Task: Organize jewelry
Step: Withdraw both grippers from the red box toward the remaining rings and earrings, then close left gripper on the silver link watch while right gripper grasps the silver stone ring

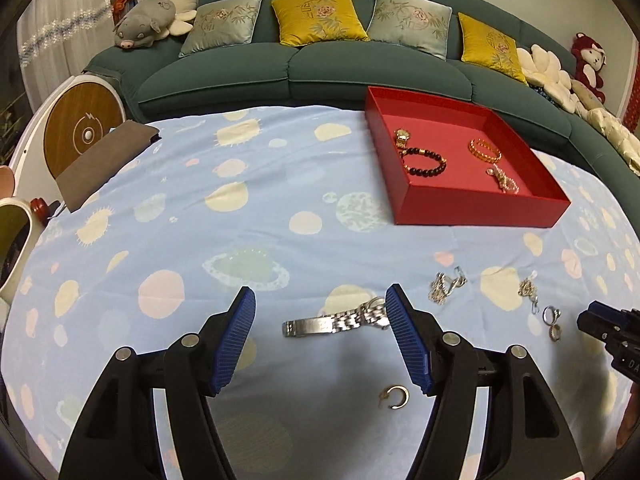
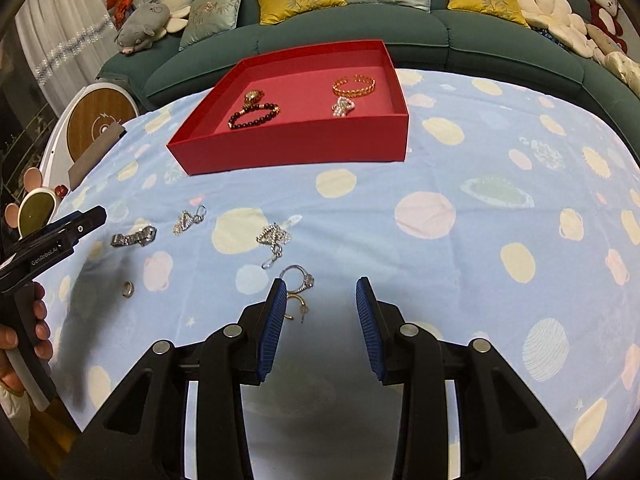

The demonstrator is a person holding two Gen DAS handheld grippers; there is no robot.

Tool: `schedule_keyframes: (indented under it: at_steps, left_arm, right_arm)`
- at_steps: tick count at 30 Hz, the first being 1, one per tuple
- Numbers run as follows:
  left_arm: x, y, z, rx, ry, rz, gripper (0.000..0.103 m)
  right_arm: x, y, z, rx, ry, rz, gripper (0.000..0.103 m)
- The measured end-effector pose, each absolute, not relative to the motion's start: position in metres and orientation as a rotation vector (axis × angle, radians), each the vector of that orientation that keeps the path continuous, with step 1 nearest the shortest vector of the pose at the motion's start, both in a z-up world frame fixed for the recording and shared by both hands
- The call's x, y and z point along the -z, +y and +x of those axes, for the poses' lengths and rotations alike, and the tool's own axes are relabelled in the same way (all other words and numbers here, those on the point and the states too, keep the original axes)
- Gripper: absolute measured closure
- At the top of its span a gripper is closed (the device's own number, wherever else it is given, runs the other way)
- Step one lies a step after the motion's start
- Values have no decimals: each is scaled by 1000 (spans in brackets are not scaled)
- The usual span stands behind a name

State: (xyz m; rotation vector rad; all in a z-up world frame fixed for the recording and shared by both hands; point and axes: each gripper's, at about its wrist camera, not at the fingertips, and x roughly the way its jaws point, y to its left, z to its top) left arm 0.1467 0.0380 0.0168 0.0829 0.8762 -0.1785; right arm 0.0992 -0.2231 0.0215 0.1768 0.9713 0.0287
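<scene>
A teal sofa [image 1: 304,68] with yellow and grey cushions runs behind the desk [image 1: 224,240], which is covered by a pale blue cloth printed with planets. A red tray [image 1: 480,204] sits on the cloth toward the sofa and holds a dark bead bracelet [image 1: 425,162], a gold watch [image 1: 402,138], a gold bangle [image 1: 485,150] and a pearl piece [image 1: 503,180]. The left claw [image 1: 320,340] hovers low over the cloth, spread wide with nothing between its blue pads; a silver watch [image 1: 340,322] lies flat just ahead, its case end touching or hidden by the right pad. The right claw [image 2: 322,320] is likewise parted and empty. Near its left pad lie a silver ring [image 2: 300,278] and a gold hoop earring [image 2: 296,306]. Farther out on the cloth rest two silver chain clusters [image 2: 274,238] [image 2: 188,220], well apart from the tray, and a small band ring [image 2: 128,289].
</scene>
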Motion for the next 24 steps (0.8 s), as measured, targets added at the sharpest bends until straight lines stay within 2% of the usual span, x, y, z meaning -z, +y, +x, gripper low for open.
schedule_keyframes:
  at_steps: [15,24]
  left_arm:
    - [6,49,146,199,940,78,38]
    - [10,41,147,220,950,92,32]
  right_arm:
    - [-2,-201,114,-54,984,108,68]
    - [1,-188,122,-45,968,43,69]
